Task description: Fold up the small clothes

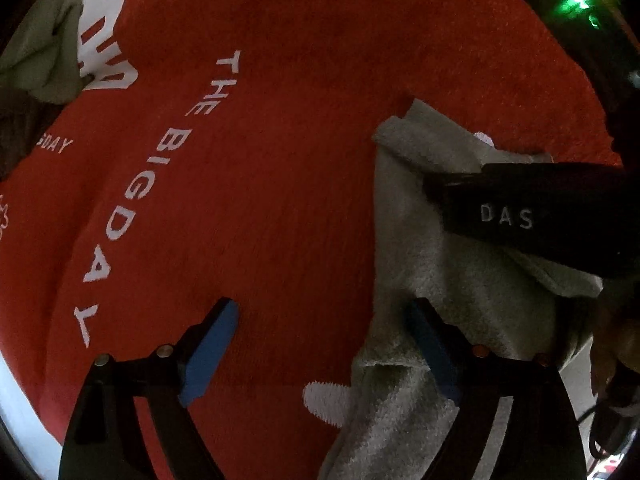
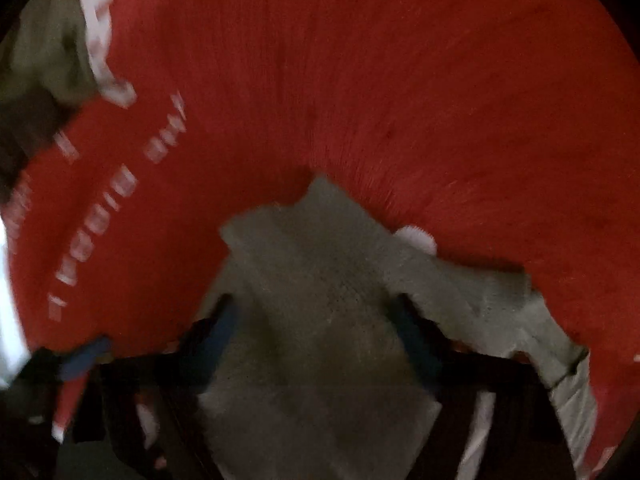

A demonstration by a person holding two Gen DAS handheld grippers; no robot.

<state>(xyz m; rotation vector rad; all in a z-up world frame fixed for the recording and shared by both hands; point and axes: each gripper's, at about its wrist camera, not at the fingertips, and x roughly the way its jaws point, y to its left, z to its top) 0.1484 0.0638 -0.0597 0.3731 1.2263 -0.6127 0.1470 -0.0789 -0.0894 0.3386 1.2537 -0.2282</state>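
Note:
A small grey terry cloth (image 1: 452, 280) lies crumpled on a red towel (image 1: 300, 120) printed with white letters. In the left wrist view my left gripper (image 1: 324, 344) is open, pointing down. Its left pad hangs over bare red towel and its right pad (image 1: 432, 348) sits at the grey cloth's left edge. The right gripper's black body (image 1: 520, 216) hovers over the cloth's upper part. The right wrist view is blurred. There my right gripper (image 2: 316, 332) points down with its pads apart and the grey cloth (image 2: 320, 280) below and between them.
A crumpled olive-green cloth (image 1: 40, 52) lies at the red towel's top left, also seen as the olive cloth (image 2: 48, 48). A white surface (image 1: 20, 400) shows past the towel's lower left edge. A dark device with green lights (image 1: 580, 0) stands at the top right.

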